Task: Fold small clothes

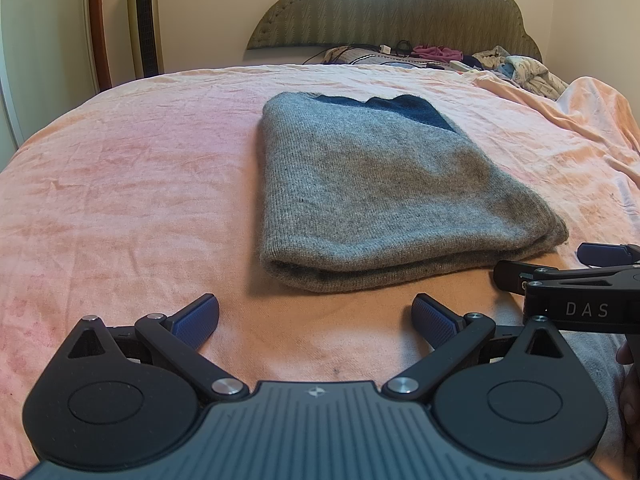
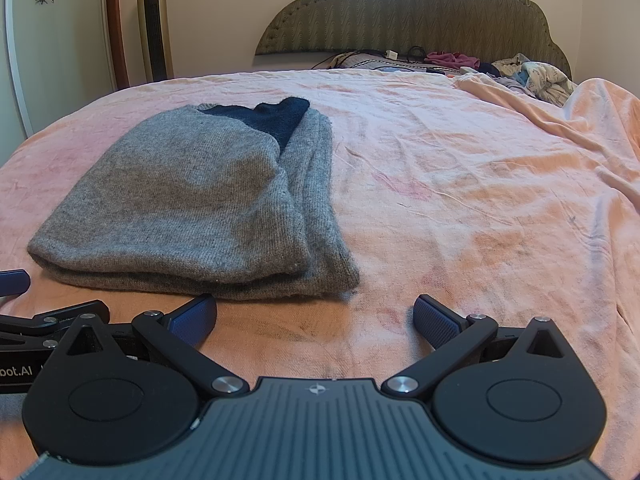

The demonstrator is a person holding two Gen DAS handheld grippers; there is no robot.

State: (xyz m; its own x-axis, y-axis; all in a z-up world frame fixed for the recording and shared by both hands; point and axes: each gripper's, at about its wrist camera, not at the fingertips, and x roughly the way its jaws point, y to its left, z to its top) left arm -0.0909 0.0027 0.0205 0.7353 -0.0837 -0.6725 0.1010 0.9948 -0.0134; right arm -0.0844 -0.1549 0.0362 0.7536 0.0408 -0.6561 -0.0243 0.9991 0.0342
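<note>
A grey knit sweater (image 1: 360,184) with a dark blue collar lies folded in a thick rectangle on the pink bedspread (image 1: 140,160). My left gripper (image 1: 316,316) is open, a short way in front of the sweater's near folded edge, touching nothing. In the right wrist view the same sweater (image 2: 192,208) lies ahead to the left, its layered edges showing on the right side. My right gripper (image 2: 316,316) is open over bare bedspread (image 2: 460,200), to the right of the sweater's near corner. Each gripper's side shows at the edge of the other's view.
A padded green headboard (image 1: 400,12) stands at the far end. Loose clothes, cables and a crumpled patterned garment (image 1: 524,68) lie by it. A bunched fold of the pink blanket (image 2: 580,120) rises on the right. A tall tower fan (image 1: 144,20) stands left of the bed.
</note>
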